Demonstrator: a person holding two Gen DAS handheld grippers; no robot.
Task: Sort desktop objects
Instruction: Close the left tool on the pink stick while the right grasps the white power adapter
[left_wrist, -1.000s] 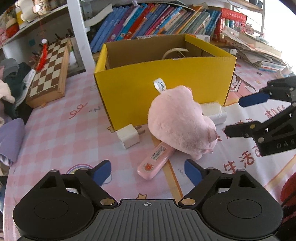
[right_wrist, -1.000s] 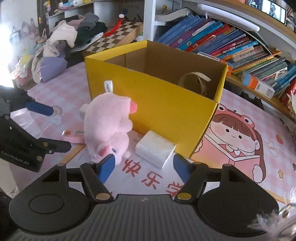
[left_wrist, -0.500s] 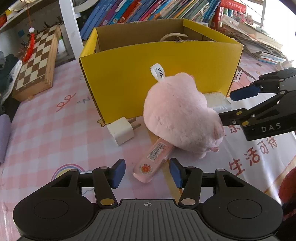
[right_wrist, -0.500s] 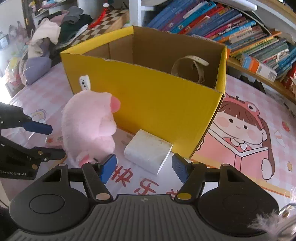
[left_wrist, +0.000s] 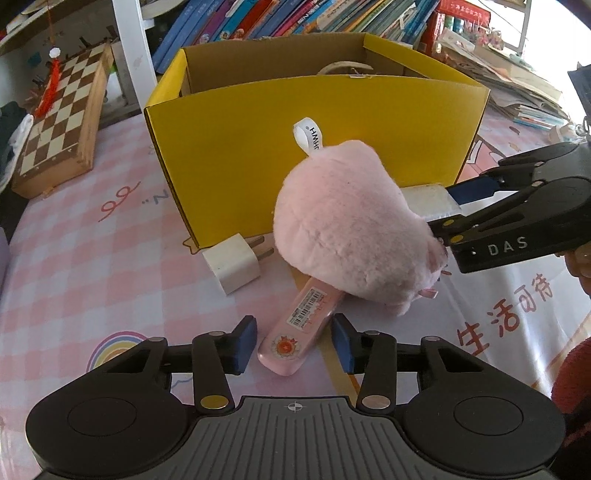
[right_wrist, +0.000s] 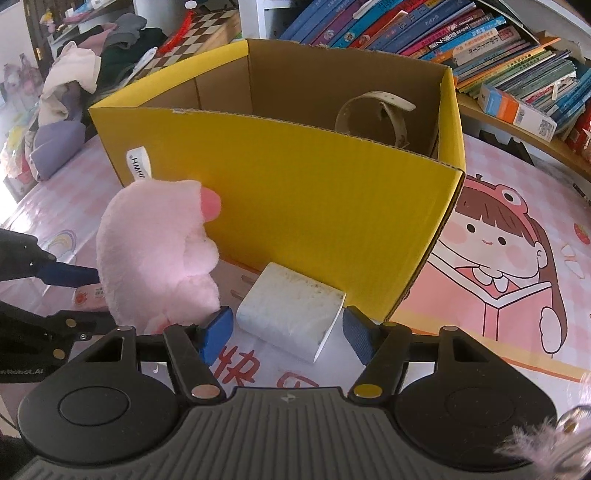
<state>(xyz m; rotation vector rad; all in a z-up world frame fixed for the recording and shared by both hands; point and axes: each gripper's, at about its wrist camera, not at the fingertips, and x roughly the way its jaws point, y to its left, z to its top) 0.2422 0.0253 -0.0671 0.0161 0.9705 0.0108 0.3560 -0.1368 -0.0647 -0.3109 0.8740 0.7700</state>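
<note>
Down on the counter (left_wrist: 74, 258) before the yellow box (left_wrist: 314, 147), both tongs are closing, left tongs (left_wrist: 293, 343) astride the pink case (left_wrist: 299, 328), right tongs (right_wrist: 286, 332) astride the white block (right_wrist: 291, 314); centre each, squeeze gently, clear the plush pig (left_wrist: 351, 236).

Daylight, bright overall. Strong glare blows out the upper right corner of the left wrist view and the left edge of the right wrist view. Soft shadows under the pink plush toy (left_wrist: 354, 229). Fisheye bends the bookshelf (right_wrist: 480, 40) edges; focus sharp, no motion blur.
</note>
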